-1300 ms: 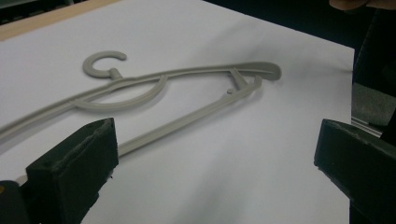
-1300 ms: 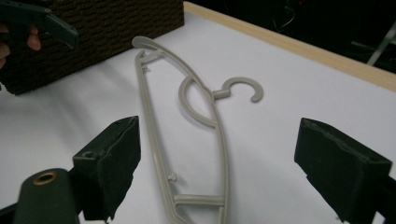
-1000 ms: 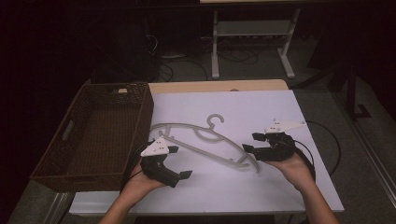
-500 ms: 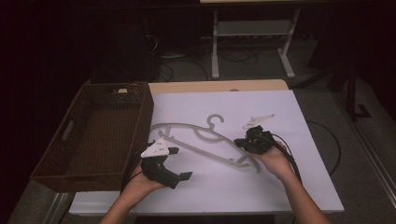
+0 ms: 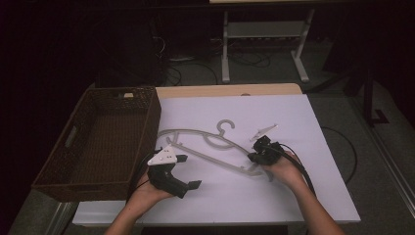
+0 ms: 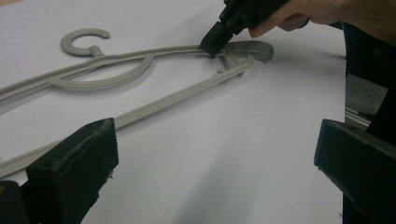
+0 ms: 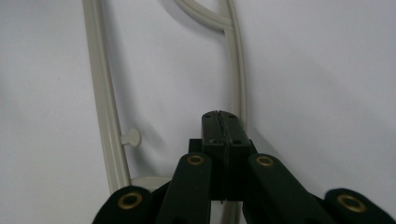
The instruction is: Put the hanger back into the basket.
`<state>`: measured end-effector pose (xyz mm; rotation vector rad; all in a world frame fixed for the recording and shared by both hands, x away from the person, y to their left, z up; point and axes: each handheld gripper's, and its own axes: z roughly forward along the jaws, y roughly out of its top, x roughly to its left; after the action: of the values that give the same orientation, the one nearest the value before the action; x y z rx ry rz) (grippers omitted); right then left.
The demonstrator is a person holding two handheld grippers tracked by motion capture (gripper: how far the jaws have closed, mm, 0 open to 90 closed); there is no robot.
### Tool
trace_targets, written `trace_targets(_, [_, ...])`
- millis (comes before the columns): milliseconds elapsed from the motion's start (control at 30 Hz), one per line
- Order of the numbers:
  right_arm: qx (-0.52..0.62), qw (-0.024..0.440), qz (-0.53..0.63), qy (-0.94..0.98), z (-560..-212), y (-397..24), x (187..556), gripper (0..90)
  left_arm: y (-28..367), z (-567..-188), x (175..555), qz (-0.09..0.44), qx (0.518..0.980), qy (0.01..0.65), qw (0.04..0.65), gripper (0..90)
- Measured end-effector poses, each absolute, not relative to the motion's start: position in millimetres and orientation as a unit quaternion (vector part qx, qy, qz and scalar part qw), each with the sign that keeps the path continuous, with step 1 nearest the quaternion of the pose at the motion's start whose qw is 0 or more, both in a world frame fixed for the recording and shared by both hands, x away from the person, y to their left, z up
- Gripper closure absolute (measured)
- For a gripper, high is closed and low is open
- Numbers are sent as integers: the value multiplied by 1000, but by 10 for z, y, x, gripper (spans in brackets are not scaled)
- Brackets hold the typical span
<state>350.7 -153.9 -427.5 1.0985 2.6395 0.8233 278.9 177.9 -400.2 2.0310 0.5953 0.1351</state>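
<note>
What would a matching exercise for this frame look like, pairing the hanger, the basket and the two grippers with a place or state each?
Things:
1. hanger
2. basket
3. left gripper
4. right gripper

Places or states:
A. jaws shut, tip at one end of the hanger
B. lies flat on the white sheet
C. jaws wide open
D. brown, stands to the left of the sheet

Pairs: 1-B, 2-D, 3-C, 4-A
</note>
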Motion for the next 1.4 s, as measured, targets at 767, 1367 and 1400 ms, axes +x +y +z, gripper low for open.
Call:
trace_targets(767, [418,116,229,872,-4276,-2129,3456,894,1779,-4006,2791,53,835,246,489,0])
trace_targets(1367, [381,102,327,859,-4068,-1845,3575,894,1772,-4000,2801,53,835,245,490,0])
trace_targets(1400, [358,92,337,866,-4070,-1609,3636,893,1770,-4000,2801,52,833,246,492,0])
